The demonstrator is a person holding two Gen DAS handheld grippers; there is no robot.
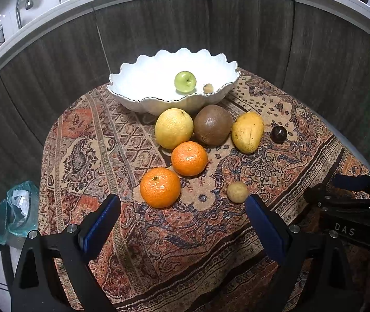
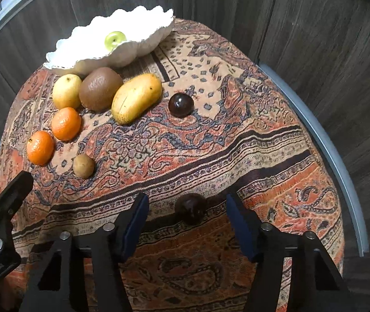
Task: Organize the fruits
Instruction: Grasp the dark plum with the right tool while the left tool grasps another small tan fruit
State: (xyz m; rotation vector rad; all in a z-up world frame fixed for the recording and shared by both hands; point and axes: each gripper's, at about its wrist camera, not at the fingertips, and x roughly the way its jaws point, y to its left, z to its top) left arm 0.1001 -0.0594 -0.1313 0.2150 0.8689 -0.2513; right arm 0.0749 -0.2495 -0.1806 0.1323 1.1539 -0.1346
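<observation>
A white scalloped bowl (image 1: 132,98) at the table's far side holds a green apple (image 1: 185,81) and a small tan fruit (image 1: 208,88). In front of it lie a yellow citrus (image 1: 173,128), a brown kiwi-like fruit (image 1: 212,124), a mango (image 1: 247,132), a dark plum (image 1: 278,134), two oranges (image 1: 189,158) (image 1: 160,187) and a small tan fruit (image 1: 237,192). My left gripper (image 1: 182,202) is open and empty, just short of the near orange. My right gripper (image 2: 187,208) straddles a second dark plum (image 2: 190,208) near the front edge, with gaps on both sides.
A patterned cloth (image 1: 158,247) covers the small round table and drapes over its edges. Dark wood cabinet fronts (image 1: 250,39) curve behind it under a pale counter with a faucet (image 1: 22,2). A crumpled plastic bag (image 1: 15,210) sits off the table's left side.
</observation>
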